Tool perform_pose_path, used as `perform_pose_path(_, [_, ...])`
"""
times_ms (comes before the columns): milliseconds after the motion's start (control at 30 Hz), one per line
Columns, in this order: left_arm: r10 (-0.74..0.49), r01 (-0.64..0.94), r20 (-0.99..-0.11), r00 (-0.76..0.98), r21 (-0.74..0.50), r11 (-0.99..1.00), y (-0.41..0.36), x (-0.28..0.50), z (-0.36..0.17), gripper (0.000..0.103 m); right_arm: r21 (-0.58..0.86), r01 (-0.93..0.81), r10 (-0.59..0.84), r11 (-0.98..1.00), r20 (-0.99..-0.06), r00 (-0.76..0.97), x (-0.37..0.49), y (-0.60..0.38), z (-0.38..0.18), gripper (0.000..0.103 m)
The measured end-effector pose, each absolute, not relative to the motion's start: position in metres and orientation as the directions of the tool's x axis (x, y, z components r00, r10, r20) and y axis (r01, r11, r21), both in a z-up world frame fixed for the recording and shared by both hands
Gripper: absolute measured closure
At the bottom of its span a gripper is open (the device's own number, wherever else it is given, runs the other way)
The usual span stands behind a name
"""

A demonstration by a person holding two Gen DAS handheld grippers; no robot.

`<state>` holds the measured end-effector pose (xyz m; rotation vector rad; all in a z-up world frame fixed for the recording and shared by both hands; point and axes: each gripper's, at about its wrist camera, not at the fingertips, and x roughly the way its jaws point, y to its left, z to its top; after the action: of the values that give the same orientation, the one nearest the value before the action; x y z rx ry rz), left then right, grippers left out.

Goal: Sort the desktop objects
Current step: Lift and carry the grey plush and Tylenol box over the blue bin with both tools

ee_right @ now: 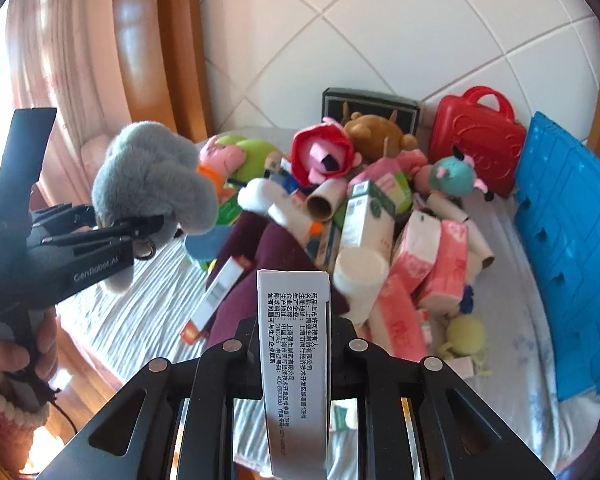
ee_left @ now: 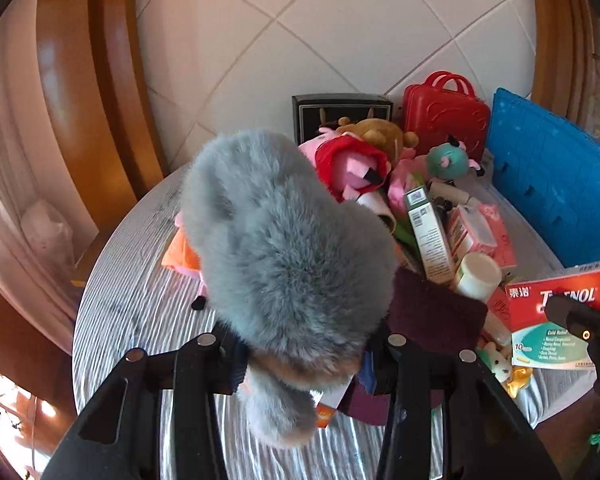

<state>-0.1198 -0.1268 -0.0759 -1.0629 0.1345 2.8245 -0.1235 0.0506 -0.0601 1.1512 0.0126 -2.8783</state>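
A fluffy grey plush toy [ee_left: 284,248] hangs above the table, and my left gripper [ee_left: 304,356] is shut on its lower end. From the right wrist view the same grey plush toy [ee_right: 152,176] sits in the left gripper [ee_right: 140,228], with a hand on the handle below. My right gripper [ee_right: 296,344] is shut on a medicine box [ee_right: 294,340], whose white printed side stands upright between the fingers. In the left wrist view the medicine box [ee_left: 560,300] shows its red and teal face, with the right gripper [ee_left: 576,320] clamped on it. Both are lifted clear of the pile.
A pile lies on the striped white cloth [ee_right: 112,320]: plush toys [ee_right: 324,156], pink tissue packs [ee_right: 432,264], cartons [ee_right: 368,216], a dark maroon cloth [ee_right: 260,272]. A red toy suitcase [ee_right: 476,140], a black box [ee_right: 368,106] and a blue plastic panel [ee_right: 568,248] stand against the tiled wall.
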Motion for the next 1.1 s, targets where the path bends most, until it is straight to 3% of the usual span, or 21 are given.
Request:
perform_pose_path(533, [0.256, -0.338, -0.579, -0.774, 0.037, -0.940, -0.004, -0.140, -0.024, 0.061, -0.053, -0.143, 0.149, -0.988, -0.524, -0.838, -0.133, 0.137, 0.026, 0.085])
perform_pose_path(867, [0.352, -0.432, -0.496, -0.794, 0.053, -0.900, 0.174, -0.145, 0.029, 0.061, -0.089, -0.264, 0.277, -0.960, -0.406, -0.871, -0.102, 0.294, 0.086, 0.085])
perform_pose_path(1100, [0.471, -0.554, -0.484, -0.738, 0.035, -0.832, 0.307, -0.137, 0.054, 0.061, -0.096, -0.418, 0.420, -0.904, -0.396, -0.817, -0.062, 0.421, 0.108, 0.085])
